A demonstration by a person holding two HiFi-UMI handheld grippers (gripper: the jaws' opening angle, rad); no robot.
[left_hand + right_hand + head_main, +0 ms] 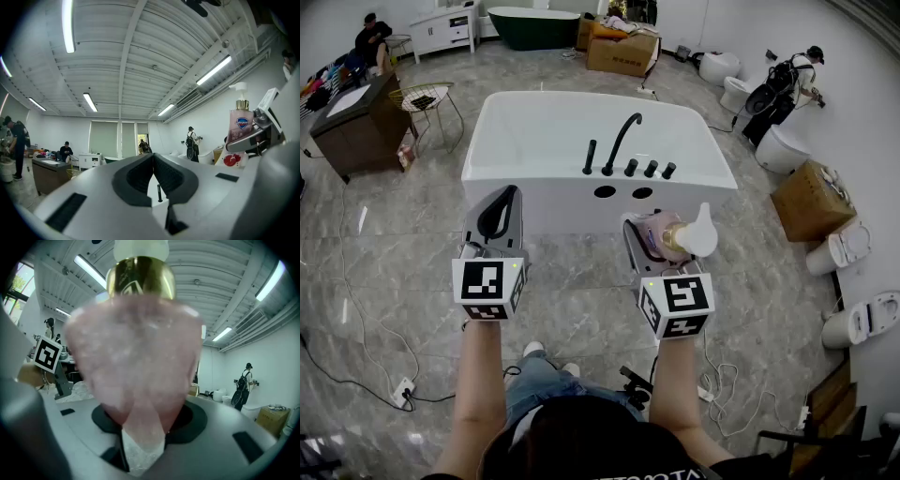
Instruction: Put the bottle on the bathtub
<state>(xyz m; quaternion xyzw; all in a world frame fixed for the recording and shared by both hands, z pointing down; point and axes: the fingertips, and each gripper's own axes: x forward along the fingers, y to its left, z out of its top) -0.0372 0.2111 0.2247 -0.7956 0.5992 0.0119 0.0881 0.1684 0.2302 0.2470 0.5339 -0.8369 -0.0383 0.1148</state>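
Our right gripper [649,232] clamps the pink bottle [673,236] upright, with the bathtub [534,199] rim just ahead of it, while our left gripper [499,216] hangs closed and empty.

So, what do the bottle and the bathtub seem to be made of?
The bottle looks like translucent pink plastic: light passes through it; its collar is shiny gold. The bathtub seems glossy white acrylic or ceramic, smooth-rimmed; which one, I cannot tell.
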